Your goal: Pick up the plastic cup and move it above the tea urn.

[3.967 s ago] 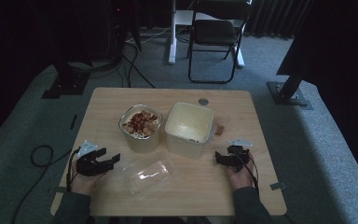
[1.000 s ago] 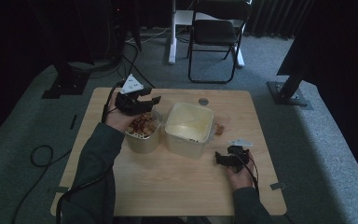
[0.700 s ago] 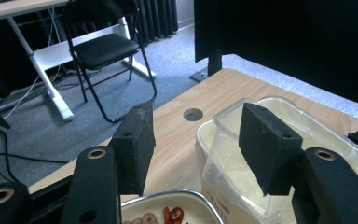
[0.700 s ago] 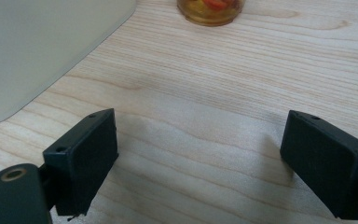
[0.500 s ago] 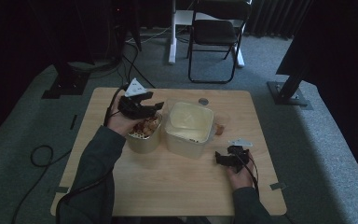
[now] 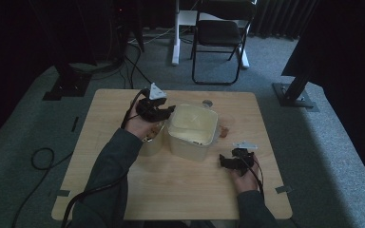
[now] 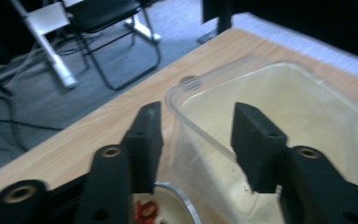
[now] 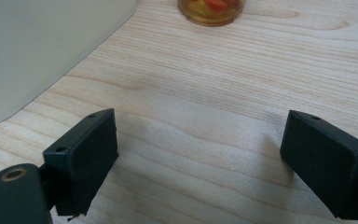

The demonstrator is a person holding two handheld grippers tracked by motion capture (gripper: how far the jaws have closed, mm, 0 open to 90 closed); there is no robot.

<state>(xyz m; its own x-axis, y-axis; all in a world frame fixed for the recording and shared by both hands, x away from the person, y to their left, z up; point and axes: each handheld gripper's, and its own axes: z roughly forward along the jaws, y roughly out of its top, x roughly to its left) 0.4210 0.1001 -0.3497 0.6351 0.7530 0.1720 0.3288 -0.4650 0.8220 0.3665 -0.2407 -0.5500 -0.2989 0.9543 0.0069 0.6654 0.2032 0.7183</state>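
Pale wooden counter (image 6: pixel 123 190): left gripper (image 7: pixel 193 135), jaws just closing, straddles the clear square plastic tub's (image 7: pixel 307 116) near-left rim – unpinched yet; right gripper (image 8: pixel 200 163) rests wide, empty.

You're looking at a dim, murky high view, corners falling into black. The surface (image 8: pixel 223 84) is showing soft shadows toward six o'clock; the left gripper view is blurring.

You have a pale, wood-grained tabletop (image 6: pixel 123 190) under a clear square tub (image 6: pixel 192 130) that reads creamy white inside. Both your hand-held grippers are black: the left hand-held gripper (image 6: pixel 164 110) carries a grey plate, as does the right hand-held gripper (image 6: pixel 224 162). Red bits fill the bowl (image 7: pixel 168 210) at the lower centre. The floor (image 6: pixel 332 156) is grey-green carpet, the chair (image 6: pixel 221 33) black.
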